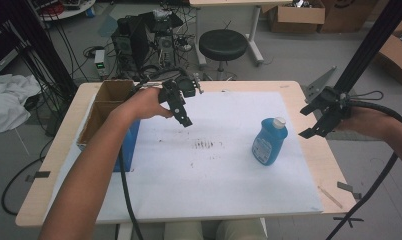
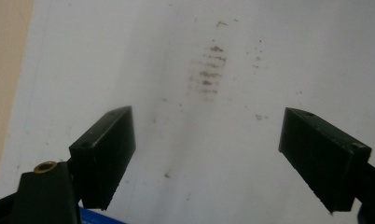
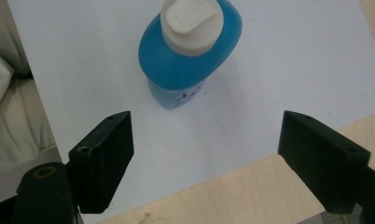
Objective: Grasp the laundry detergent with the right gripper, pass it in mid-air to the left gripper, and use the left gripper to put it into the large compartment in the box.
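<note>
A blue bottle [image 1: 269,141] with a white cap stands upright on the white mat [image 1: 229,185], right of centre. My right gripper [image 1: 315,118] hovers open above the table's right edge, a short way right of the bottle, nothing between its jaws. From the right gripper view the bottle [image 3: 188,56] is seen from above, ahead of the open gripper [image 3: 206,161]. My left gripper [image 1: 181,114] is held open above the mat's far left part, pointing down. In the left gripper view the open gripper [image 2: 206,161] frames a patch of brown smudges [image 2: 209,70] on the mat.
An open cardboard box [image 1: 105,107] with a blue side sits at the table's left edge, close behind my left forearm. A black stool [image 1: 223,45], cables and equipment stand on the floor beyond the table. A black post [image 1: 369,45] rises at the right.
</note>
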`<action>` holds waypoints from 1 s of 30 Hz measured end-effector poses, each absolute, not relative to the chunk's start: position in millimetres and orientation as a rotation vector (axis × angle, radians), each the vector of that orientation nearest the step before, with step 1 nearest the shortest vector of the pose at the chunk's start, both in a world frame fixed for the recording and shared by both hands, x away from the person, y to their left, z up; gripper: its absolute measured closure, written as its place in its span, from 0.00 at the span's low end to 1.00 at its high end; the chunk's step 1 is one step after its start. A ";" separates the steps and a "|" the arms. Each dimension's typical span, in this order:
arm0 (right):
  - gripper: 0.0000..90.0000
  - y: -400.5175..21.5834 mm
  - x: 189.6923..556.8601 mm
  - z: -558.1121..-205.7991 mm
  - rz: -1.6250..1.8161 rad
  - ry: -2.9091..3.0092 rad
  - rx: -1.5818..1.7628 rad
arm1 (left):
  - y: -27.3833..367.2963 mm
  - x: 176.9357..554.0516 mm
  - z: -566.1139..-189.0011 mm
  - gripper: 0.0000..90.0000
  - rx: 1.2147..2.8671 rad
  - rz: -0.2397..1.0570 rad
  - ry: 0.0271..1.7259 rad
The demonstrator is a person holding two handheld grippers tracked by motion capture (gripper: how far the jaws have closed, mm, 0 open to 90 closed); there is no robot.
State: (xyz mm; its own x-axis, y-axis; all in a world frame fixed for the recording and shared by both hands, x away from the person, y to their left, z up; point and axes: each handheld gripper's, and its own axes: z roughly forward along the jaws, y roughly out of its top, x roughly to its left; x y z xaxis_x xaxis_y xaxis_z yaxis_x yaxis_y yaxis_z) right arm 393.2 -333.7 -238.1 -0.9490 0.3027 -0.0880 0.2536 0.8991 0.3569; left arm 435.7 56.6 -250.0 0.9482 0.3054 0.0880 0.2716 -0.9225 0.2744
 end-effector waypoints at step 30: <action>0.20 -335.0 371.0 -278.0 0.559 2.869 0.892 | 59.7 434.3 -253.0 0.21 2.846 0.181 0.444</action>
State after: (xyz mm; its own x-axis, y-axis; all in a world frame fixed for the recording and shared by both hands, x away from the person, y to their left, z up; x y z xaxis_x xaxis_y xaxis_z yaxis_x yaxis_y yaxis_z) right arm 371.0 -335.0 -278.0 -0.8263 0.5627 0.0262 0.5314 0.7632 0.3675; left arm 434.3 59.7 -253.0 0.9456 0.3145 0.0829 0.2828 -0.9210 0.2679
